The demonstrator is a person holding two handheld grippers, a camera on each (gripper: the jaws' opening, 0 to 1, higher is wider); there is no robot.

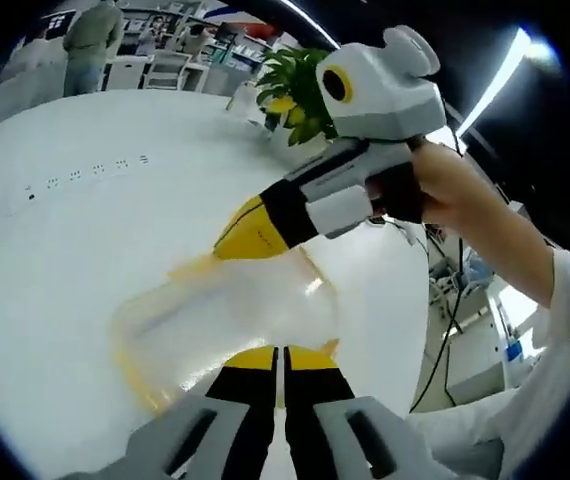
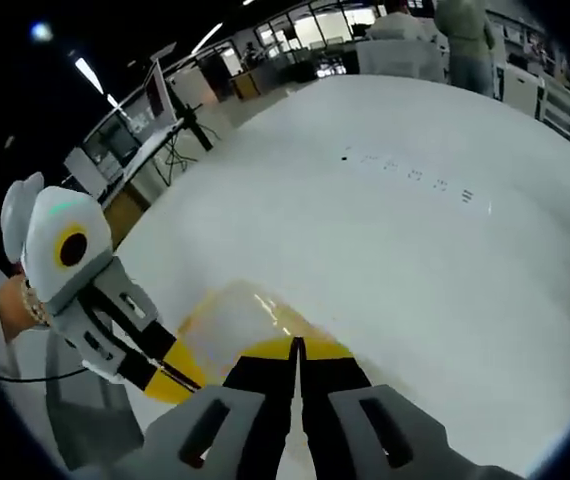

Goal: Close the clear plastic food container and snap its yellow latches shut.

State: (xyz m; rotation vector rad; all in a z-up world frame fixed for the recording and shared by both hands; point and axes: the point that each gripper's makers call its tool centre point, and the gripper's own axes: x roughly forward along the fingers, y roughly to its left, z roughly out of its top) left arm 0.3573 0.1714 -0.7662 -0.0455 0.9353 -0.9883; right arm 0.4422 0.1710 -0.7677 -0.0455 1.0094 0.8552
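- Tool on our left (image 1: 280,362): in the left gripper view we see its yellow-tipped jaws pressed together at the near edge of the clear container (image 1: 227,320) on the white bench (image 1: 85,230). The right tool (image 1: 255,228) reaches onto the container's far side; a plant (image 1: 290,90) stands behind.
- In the right gripper view, our right tool (image 2: 297,352) has its jaws closed against the container (image 2: 240,318), with the left tool (image 2: 170,372) just beside it.

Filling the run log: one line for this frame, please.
left claw: shut, at container's near edge | right claw: shut, on far side | clear food container: on white table | latch state: cannot tell
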